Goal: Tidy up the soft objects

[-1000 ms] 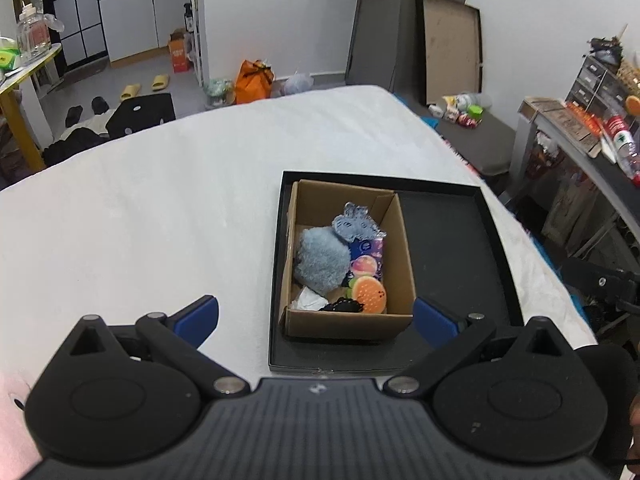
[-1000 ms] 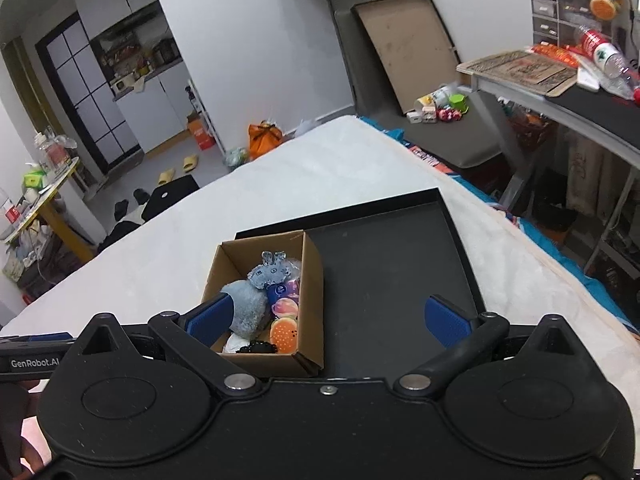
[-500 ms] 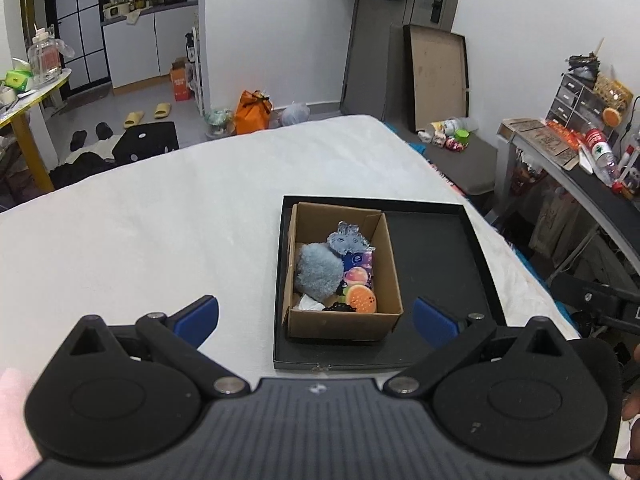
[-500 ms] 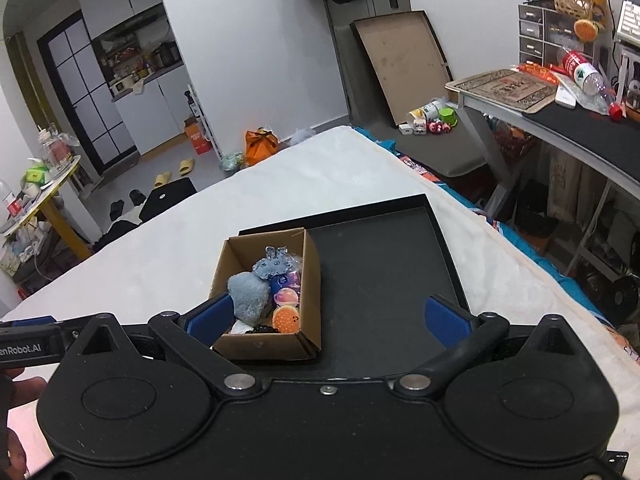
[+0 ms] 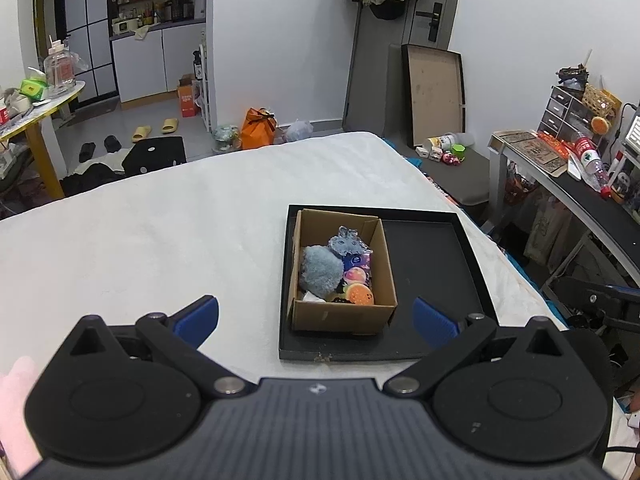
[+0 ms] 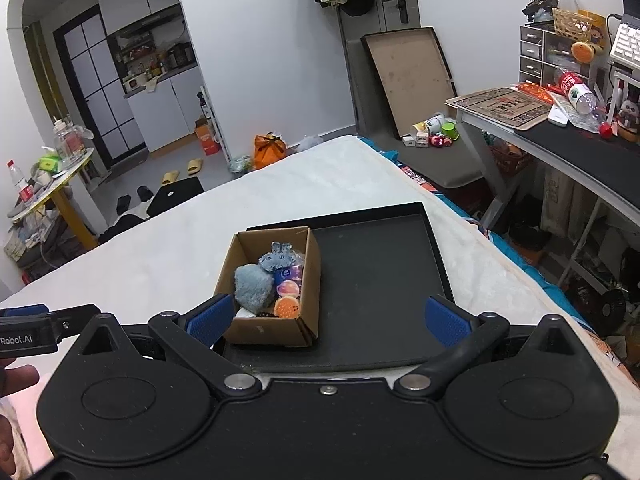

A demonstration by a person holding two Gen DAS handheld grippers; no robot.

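Evidently we hold both tools back and high so the whole scene stays in sight: the left gripper (image 5: 316, 316) and the right gripper (image 6: 326, 316) each stand with jaws spread wide and nothing between them. The open brown cardboard box (image 5: 340, 316) sits in the left part of the shallow black rectangular tray (image 5: 436, 264) on the white bedspread (image 5: 160, 240), so the soft things are corralled in one place: a fluffy grey-blue pompom (image 5: 321, 270), a grey plush animal (image 5: 347, 242), a purple packet (image 5: 362, 260) and an orange round squishy toy (image 5: 360, 294). Compared with a second ago, we have pulled both grippers farther from the box, which now looks smaller, and more of the room shows.
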